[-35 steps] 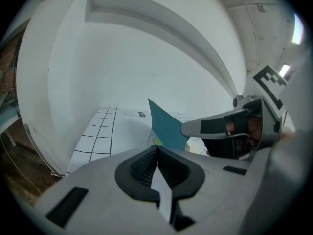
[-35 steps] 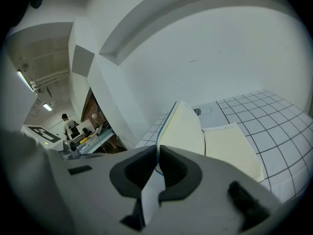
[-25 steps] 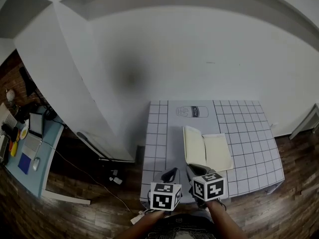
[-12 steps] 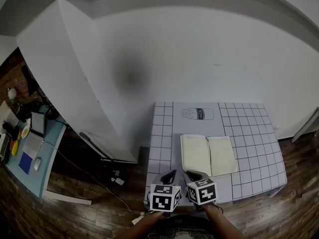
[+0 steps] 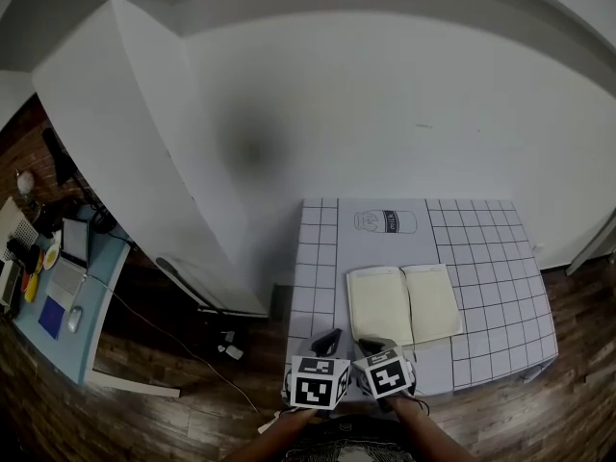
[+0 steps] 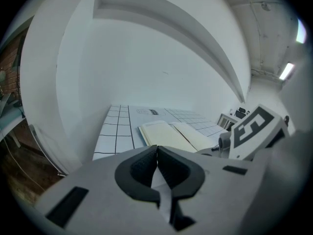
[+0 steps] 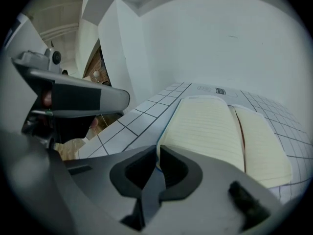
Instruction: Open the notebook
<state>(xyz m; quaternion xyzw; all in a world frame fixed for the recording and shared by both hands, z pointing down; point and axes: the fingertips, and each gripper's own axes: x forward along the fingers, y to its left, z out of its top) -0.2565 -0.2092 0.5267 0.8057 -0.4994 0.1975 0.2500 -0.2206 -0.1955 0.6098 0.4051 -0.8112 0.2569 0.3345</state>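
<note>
The gridded table [image 5: 481, 248] lies bare left, right and beyond the open notebook [image 5: 404, 304] at its near middle, the wall [image 5: 385, 114] seems to close its far edge, and the left gripper [image 5: 328, 339] and right gripper [image 5: 371, 346] crowd the near edge.

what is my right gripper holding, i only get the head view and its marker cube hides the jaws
observer: the right gripper view shows the right gripper pinching the near left edge of the open notebook, a thin blue edge between the pads.
operator: and the left one
observer: the left gripper view shows the left gripper with its jaws together and nothing between them.
operator: blank inside
observer: no, its pages are faintly ruled in the right gripper view.
</note>
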